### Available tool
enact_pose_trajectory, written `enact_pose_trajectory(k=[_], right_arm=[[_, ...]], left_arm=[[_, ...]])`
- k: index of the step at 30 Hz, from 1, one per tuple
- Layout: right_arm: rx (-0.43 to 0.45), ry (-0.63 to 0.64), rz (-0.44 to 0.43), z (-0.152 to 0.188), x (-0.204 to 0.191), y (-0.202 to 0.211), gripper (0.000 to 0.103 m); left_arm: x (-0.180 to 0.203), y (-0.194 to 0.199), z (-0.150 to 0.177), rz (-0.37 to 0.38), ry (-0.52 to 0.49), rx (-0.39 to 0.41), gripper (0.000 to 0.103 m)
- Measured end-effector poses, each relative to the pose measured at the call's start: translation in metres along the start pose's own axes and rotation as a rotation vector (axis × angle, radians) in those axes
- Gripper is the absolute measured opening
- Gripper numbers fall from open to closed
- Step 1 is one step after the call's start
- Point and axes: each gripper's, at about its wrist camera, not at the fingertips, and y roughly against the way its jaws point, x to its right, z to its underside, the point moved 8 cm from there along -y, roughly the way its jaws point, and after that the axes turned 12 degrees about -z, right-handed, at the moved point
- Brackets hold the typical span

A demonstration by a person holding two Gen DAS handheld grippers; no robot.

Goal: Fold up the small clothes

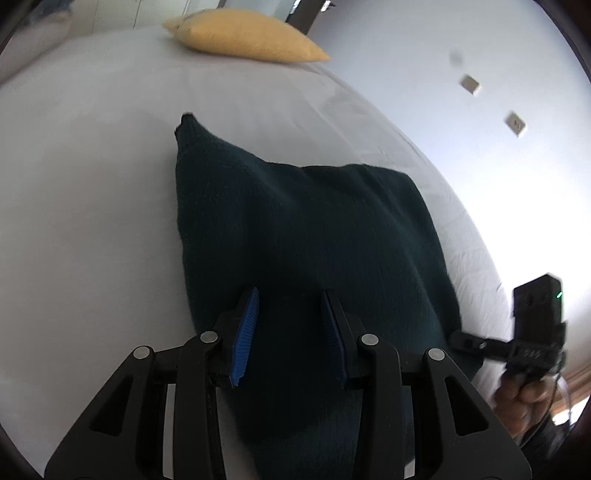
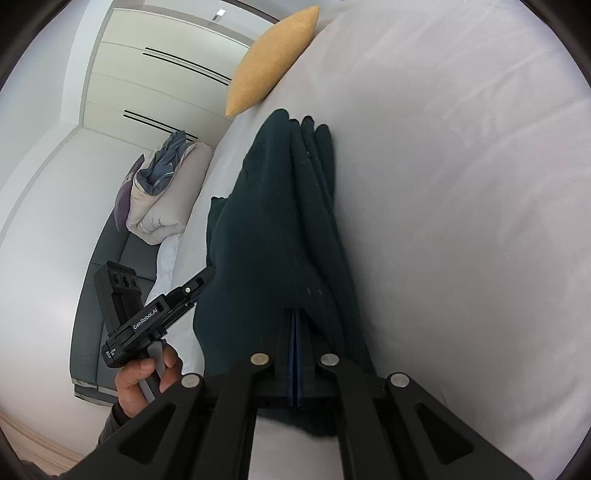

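A dark teal knit garment (image 1: 303,229) lies folded in several layers on the white bed (image 1: 92,166). My left gripper (image 1: 290,291) comes down on its near end. Its blue pads stand a moderate way apart, and dark fabric fills the gap between them. In the right wrist view the garment (image 2: 280,221) runs away from my right gripper (image 2: 295,312). The right gripper's pads are pressed together at the garment's near edge, with fabric bunched around the tips. Each gripper also shows in the other's view: the right gripper (image 1: 453,336) at the garment's right edge, the left gripper (image 2: 207,275) at its left edge.
A yellow pillow (image 1: 243,35) lies at the far end of the bed (image 2: 461,221). Beside the bed stands a grey sofa (image 2: 107,295) with a bundled duvet (image 2: 166,199) on it. A person's hand (image 2: 144,380) holds the left gripper's handle. Bare white sheet spreads around the garment.
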Motion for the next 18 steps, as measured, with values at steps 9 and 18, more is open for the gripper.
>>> enact_pose_trajectory(k=[9, 18], right_arm=[[0.091, 0.135, 0.134, -0.035, -0.035, 0.043, 0.071], [-0.056, 0.021, 0.232, -0.078, -0.003, -0.024, 0.072]], left_arm=[[-0.036, 0.063, 0.010, -0.048, 0.105, 0.146, 0.085], [-0.054, -0.005, 0.014, 0.105, 0.316, -0.144, 0.085]])
